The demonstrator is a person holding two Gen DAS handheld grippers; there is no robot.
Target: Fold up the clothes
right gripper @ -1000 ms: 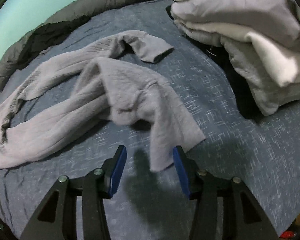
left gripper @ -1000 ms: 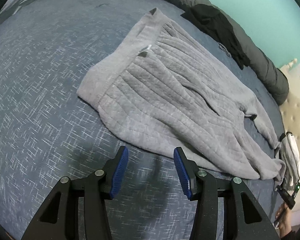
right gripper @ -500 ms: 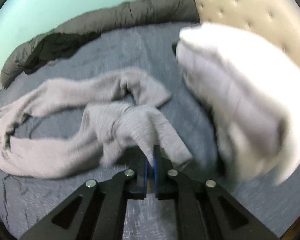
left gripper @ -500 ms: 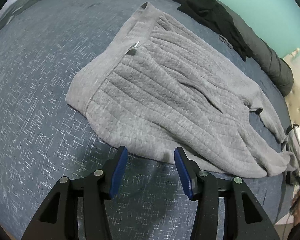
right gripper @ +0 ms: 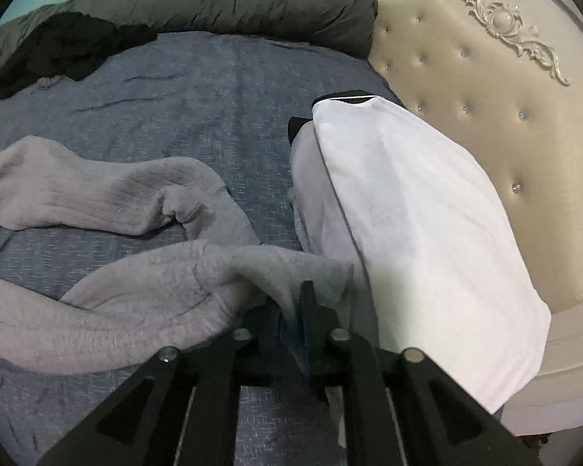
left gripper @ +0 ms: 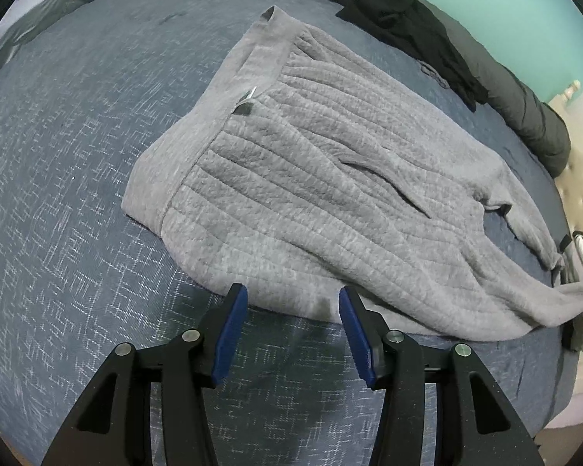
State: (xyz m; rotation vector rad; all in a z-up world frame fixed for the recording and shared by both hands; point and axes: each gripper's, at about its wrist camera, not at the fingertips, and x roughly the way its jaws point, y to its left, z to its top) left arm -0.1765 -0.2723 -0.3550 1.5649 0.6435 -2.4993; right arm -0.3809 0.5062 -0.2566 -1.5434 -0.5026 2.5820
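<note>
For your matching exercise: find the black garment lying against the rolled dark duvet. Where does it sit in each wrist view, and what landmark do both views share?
Left wrist view: the black garment lies upper right, draped on the rolled dark duvet, beyond the grey sweatpants.
Right wrist view: the black garment lies upper left, at the duvet's near edge.
Shared landmark: the cream tufted headboard, at the far right edge in the left view.

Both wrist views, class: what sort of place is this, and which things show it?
Most likely a bedroom: a bed with a blue patterned cover, a cream tufted headboard, and a rolled dark grey duvet along the teal wall.
</note>
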